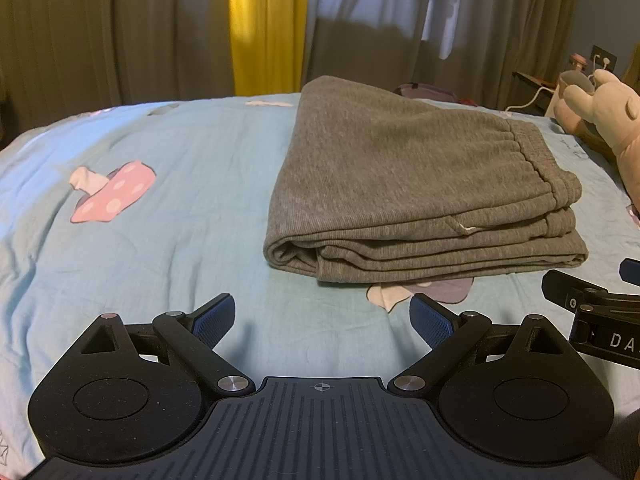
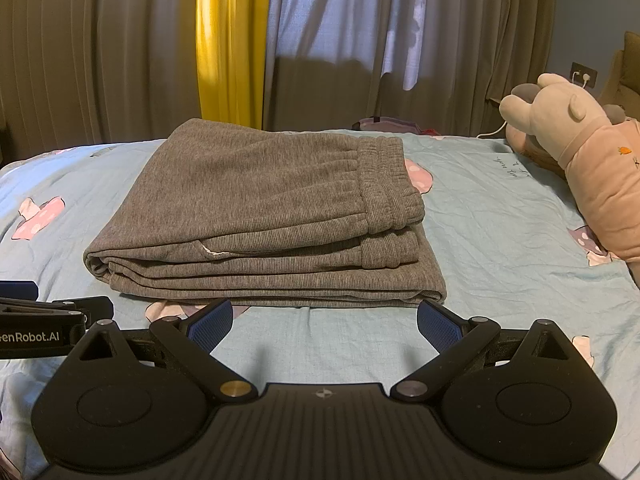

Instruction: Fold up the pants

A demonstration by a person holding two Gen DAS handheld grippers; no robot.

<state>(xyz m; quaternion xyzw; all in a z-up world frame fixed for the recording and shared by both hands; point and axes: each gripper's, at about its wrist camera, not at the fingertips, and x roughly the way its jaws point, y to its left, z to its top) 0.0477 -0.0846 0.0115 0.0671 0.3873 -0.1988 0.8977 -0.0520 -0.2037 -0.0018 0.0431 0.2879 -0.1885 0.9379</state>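
Note:
The grey pants (image 1: 404, 184) lie folded in a flat stack on the light blue bedsheet (image 1: 160, 248), waistband on top at the right. They also show in the right wrist view (image 2: 264, 216). My left gripper (image 1: 322, 312) is open and empty, a little short of the stack's near left corner. My right gripper (image 2: 324, 316) is open and empty, just in front of the stack's near edge. Each gripper shows at the edge of the other's view: the right one in the left wrist view (image 1: 592, 308), the left one in the right wrist view (image 2: 52, 320).
A plush toy (image 2: 580, 160) lies on the bed to the right of the pants. Curtains (image 2: 320, 40) hang behind the bed. A wall socket with a white cable (image 2: 584, 74) is at the far right. Pink mushroom prints (image 1: 112, 192) mark the sheet.

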